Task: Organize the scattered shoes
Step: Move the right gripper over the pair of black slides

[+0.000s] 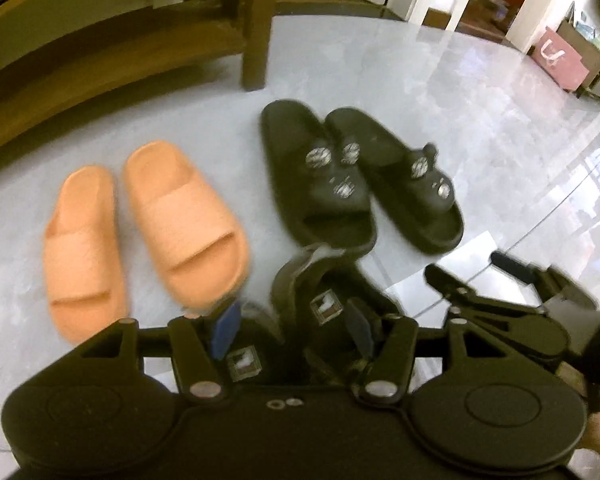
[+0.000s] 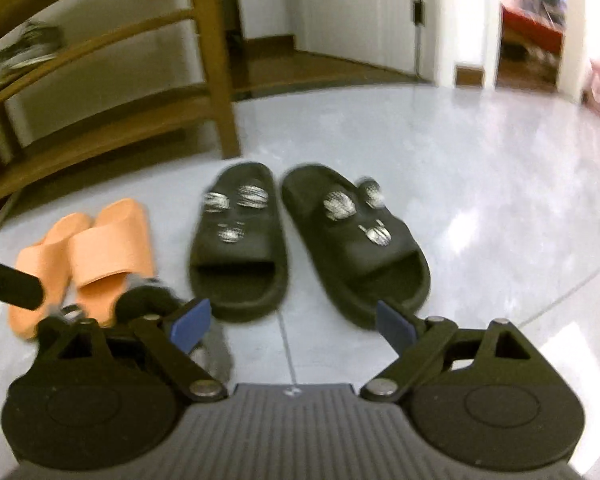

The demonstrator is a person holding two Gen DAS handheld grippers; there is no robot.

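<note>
Item one, left gripper (image 1: 292,330): two blue-padded fingers clenched on one dark strapped shoe with square light-centred patches (image 1: 326,306), which fills the gap between the pads and is carried above the floor; blur hides its finer make. Item two, right gripper (image 2: 294,326): released, two blue pads spread wide, only pale glossy tiled floor (image 2: 460,152) between them. Just beyond its fingertips, one pair (two) of black moulded foam slides (image 2: 240,240), side by side and almost touching, toes towards the camera, three silver shell-like ornaments on each strap. To their left, one pair (two) of orange foam slides (image 2: 112,240), also side by side on the floor, close together, near the black pair. Behind both pairs, one brown wooden slatted shoe rack (image 2: 216,60) with at least one blurred shoe on a shelf. Far right in the left wrist view, one pink bag (image 1: 556,60) against the wall
</note>
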